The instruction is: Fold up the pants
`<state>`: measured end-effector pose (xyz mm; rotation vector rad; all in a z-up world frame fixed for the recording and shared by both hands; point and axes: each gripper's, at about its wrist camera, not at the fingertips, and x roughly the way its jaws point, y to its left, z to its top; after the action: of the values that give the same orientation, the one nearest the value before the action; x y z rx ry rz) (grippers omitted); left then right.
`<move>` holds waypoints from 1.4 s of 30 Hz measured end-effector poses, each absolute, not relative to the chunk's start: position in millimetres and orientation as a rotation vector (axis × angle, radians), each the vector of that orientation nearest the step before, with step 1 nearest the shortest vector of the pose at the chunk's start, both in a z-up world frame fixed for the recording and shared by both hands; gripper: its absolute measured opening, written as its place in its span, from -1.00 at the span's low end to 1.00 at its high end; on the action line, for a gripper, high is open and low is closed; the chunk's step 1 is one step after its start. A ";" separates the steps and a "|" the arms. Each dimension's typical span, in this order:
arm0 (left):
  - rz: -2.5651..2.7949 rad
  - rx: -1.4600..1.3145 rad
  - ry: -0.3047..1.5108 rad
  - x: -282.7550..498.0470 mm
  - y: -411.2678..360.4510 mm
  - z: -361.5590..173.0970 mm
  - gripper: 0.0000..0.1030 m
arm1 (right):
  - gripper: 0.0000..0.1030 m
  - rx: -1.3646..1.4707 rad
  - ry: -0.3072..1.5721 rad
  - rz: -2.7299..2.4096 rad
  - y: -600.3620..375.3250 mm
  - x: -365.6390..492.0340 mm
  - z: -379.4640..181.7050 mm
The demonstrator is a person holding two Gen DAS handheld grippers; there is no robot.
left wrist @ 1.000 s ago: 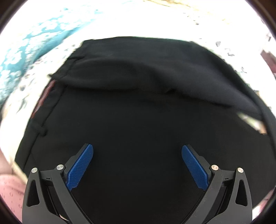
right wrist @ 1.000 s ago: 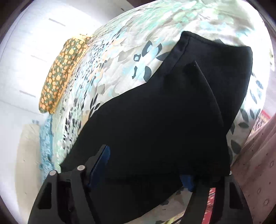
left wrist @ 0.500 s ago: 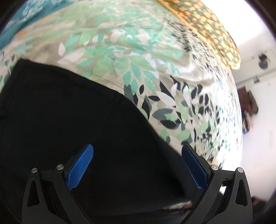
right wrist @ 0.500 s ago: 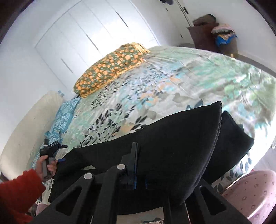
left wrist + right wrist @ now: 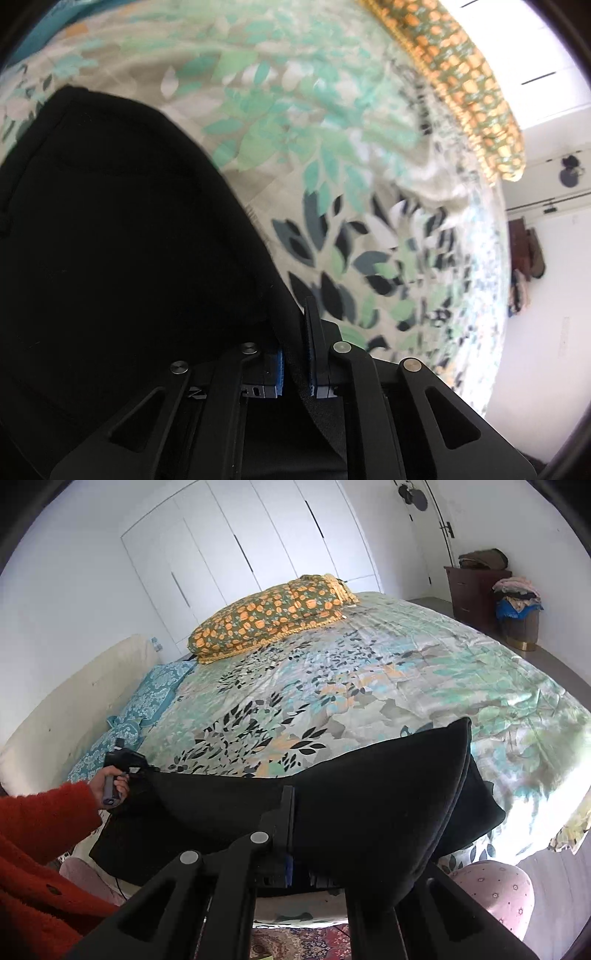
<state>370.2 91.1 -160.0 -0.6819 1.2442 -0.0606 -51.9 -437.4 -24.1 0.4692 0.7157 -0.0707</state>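
A wide bed point(image 5: 424, 672) with a leaf-print cover carries one pair of black pants point(image 5: 369, 805) along its near edge. My left fingers point(image 5: 295, 365) are clenched on one end of the fabric, my right fingers point(image 5: 295, 864) on the other. The cloth looks soft, limp and light, best gripped at its edges. One orange-flowered pillow point(image 5: 273, 616) lies beyond.
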 end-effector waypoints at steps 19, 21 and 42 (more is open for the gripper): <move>-0.019 -0.752 1.261 117.8 137.9 -174.4 -0.74 | -0.88 0.606 1.193 -0.234 -512.9 14.8 -130.5; -0.019 -0.705 1.246 122.1 138.1 -164.5 -0.74 | -0.85 0.603 1.207 -0.237 -512.8 13.2 -133.4; -0.031 -0.682 1.244 111.9 141.4 -169.4 -0.78 | -0.69 0.804 1.081 -0.353 -571.2 -8.8 -128.7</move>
<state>111.9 141.4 -169.4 -0.6816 1.2443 -0.0307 -8.8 -571.2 -128.7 0.8039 1.0812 -0.3525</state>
